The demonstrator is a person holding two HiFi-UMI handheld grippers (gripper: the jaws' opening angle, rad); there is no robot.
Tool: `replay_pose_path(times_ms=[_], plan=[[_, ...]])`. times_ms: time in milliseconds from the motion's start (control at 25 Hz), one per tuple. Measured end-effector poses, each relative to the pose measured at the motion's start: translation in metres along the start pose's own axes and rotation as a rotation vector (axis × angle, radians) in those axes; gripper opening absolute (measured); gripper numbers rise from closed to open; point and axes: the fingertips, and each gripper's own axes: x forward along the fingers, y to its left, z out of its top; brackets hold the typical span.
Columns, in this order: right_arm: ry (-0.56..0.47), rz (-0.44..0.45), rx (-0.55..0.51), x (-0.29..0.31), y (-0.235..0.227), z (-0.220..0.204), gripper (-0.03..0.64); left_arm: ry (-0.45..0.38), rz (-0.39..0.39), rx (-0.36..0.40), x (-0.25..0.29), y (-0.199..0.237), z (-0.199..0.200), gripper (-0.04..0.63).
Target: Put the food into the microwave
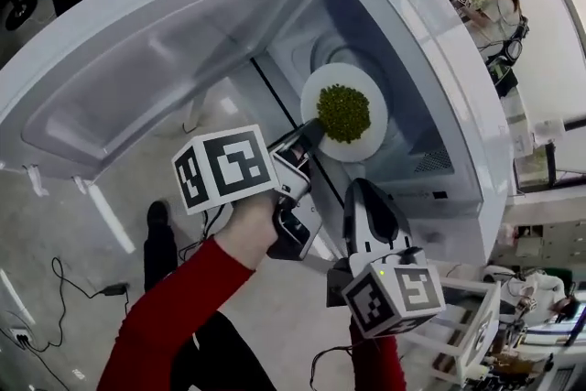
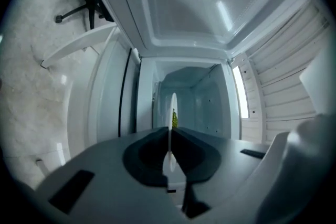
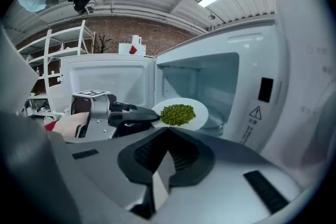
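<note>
While the left claw (image 1: 307, 135) is clamped on the near rim of the round white plate (image 1: 369, 145), that plate and its heap of green peas (image 1: 343, 113) hang level at the mouth of the white microwave oven (image 1: 439, 59). Its door (image 1: 156, 59) stands swung wide to the left. From that claw the plate reaches straight ahead into the cavity, edge-on along the jaws. A push along the same line looks to be all it takes to bring it over the round turntable (image 3: 216, 123). Whether the plate's underside touches anything, I can't tell. The right claw (image 1: 362, 190) hangs lower and nearer the person, pressed together on nothing and further from the plate than the left.
</note>
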Motion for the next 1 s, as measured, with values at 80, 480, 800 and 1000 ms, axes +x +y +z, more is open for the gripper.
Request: replay_pose_path(times_ms=[80,480,800,1000], plan=[[-0.005,-0.02,-0.005,0.007,-0.006,0.002,0.014,0.033,-0.01,0.016,0.018,0.0,0.0,0.021],[-0.002,-0.066,-0.049,0.03,0.006,0.028,0.014,0.138,0.07,0.104,0.067,0.0,0.042,0.021],[0.0,-0.088,-0.042,0.042,-0.003,0.037,0.014,0.229,0.126,0.211,0.093,-0.015,0.044,0.021],[0.042,-0.101,-0.077,0.053,-0.002,0.041,0.014,0.243,0.164,0.228,0.096,-0.008,0.049,0.021]])
